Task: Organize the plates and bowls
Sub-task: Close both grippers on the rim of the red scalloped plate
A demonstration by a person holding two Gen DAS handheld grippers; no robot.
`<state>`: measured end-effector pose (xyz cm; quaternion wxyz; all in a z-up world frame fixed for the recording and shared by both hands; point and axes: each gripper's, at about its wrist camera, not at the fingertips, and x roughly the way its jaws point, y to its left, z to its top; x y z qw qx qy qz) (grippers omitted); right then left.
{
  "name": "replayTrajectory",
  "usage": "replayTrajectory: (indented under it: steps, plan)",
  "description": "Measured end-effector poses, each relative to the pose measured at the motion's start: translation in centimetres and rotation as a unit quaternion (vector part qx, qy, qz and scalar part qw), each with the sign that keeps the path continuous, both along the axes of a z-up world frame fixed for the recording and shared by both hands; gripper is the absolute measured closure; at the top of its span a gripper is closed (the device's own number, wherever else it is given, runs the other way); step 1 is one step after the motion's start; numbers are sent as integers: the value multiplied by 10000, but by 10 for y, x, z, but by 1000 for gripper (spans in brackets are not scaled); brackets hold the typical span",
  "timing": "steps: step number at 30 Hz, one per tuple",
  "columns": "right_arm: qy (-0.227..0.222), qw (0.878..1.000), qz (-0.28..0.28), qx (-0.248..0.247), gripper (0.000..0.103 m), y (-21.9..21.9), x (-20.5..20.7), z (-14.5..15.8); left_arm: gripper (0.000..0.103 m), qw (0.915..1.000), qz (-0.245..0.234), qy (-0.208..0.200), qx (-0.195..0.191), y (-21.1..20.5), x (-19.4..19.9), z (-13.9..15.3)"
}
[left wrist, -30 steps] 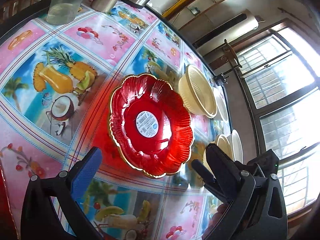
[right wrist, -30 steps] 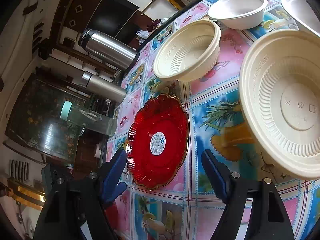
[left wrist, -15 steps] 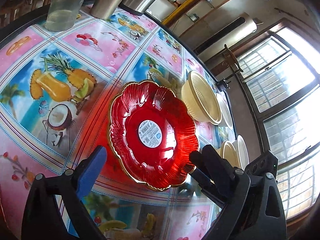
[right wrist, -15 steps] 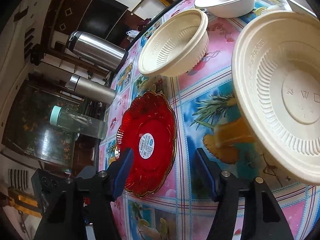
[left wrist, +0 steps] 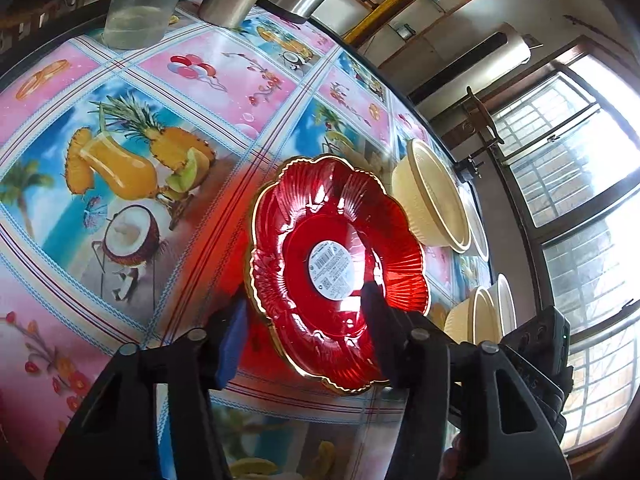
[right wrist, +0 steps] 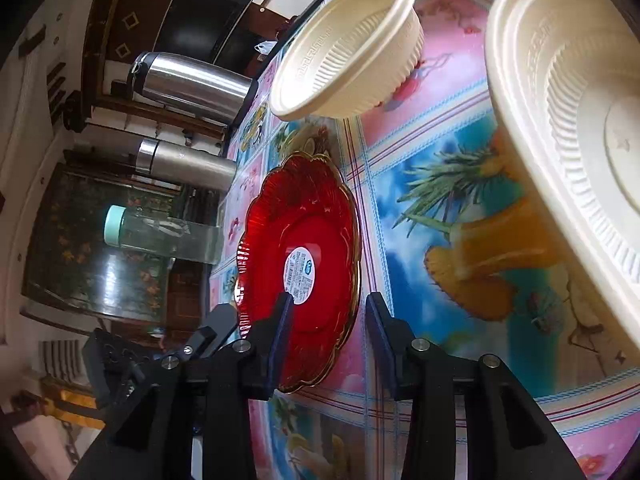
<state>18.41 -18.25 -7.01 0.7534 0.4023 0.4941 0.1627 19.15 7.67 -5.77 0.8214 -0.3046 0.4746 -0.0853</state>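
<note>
Two grippers, one red plate

Both of our grippers just narrowed around the scalloped, gold-rimmed red glass plate [left wrist: 340, 264] on the fruit-print tablecloth [left wrist: 132, 184]. Left gripper [left wrist: 304, 320] and right gripper [right wrist: 326, 316] each straddle its 6 o'clock rim, fingers half-spread, not pinching yet. Cream ribbed plastic bowls [right wrist: 348, 44] wait at 1 o'clock. Looks like we lift next.

Home dining room, fruit-print tablecloth [left wrist: 168, 128], steel flasks [right wrist: 188, 82], barred window [left wrist: 560, 168]
</note>
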Motion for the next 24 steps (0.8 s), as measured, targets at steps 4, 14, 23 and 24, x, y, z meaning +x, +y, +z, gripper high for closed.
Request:
replayTrajectory:
  steps: [4, 14, 23, 24]
  plan:
    - [8, 10000, -18, -18, 65, 0, 0, 1, 69, 9998, 73, 32, 176, 1, -2, -1]
    - [55, 9998, -174, -79, 82, -7, -2, -3, 92, 9988, 142, 123, 446, 1, -1, -6]
    - [94, 9991, -317, -248, 96, -10, -2, -5, 95, 9988, 141, 96, 457, -1, -4, -6]
    - [92, 9991, -321, -251, 96, -10, -2, -5, 95, 9988, 136, 93, 455, -1, -4, -5]
